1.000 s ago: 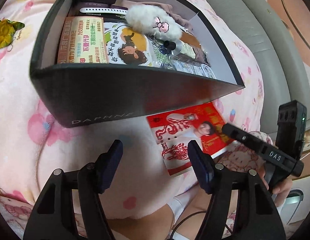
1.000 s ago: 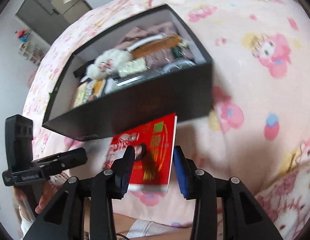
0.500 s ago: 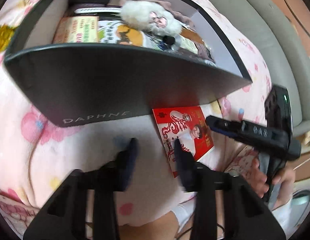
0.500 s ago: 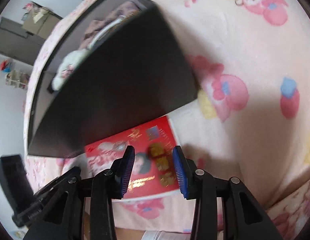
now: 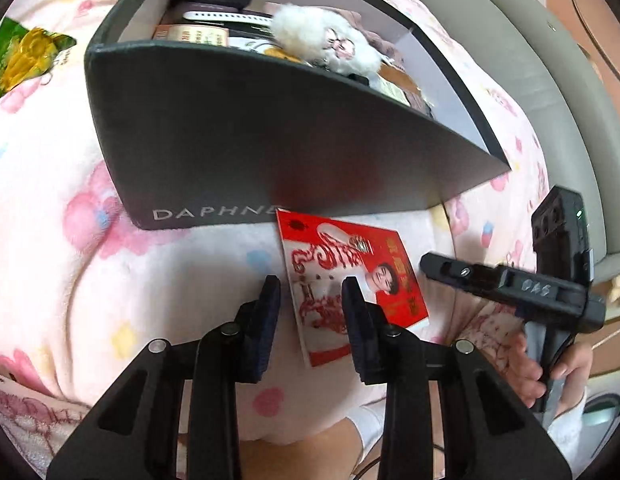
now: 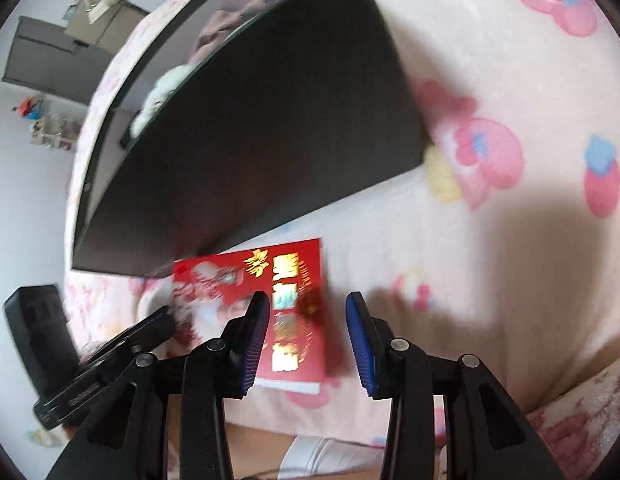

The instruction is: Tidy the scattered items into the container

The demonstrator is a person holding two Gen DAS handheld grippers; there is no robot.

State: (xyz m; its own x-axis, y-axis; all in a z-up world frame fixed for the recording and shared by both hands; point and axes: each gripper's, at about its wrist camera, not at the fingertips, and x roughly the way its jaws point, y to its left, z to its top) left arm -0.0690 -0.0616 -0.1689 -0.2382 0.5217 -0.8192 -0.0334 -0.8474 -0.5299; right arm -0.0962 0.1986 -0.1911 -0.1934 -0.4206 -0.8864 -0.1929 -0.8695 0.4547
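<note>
A bedroom in a home. A soft pink blanket (image 6: 510,80) printed with cartoon rabbits, flowers and hearts fills most of both views and bulges like bedding over a mattress. At the upper right of the left wrist view, a padded grey headboard or bed edge (image 5: 490,32) curves past the blanket. At the upper left of the right wrist view stands a grey cabinet (image 6: 50,60) with cardboard boxes (image 6: 98,16) on top against a white wall, and below it a small cluster of colourful toys (image 6: 46,120), too blurred to name. A dark shoebox (image 5: 250,140) marked DAPHNE sits on the blanket, holding household odds and ends, among them a white fluffy toy (image 5: 326,44).
</note>
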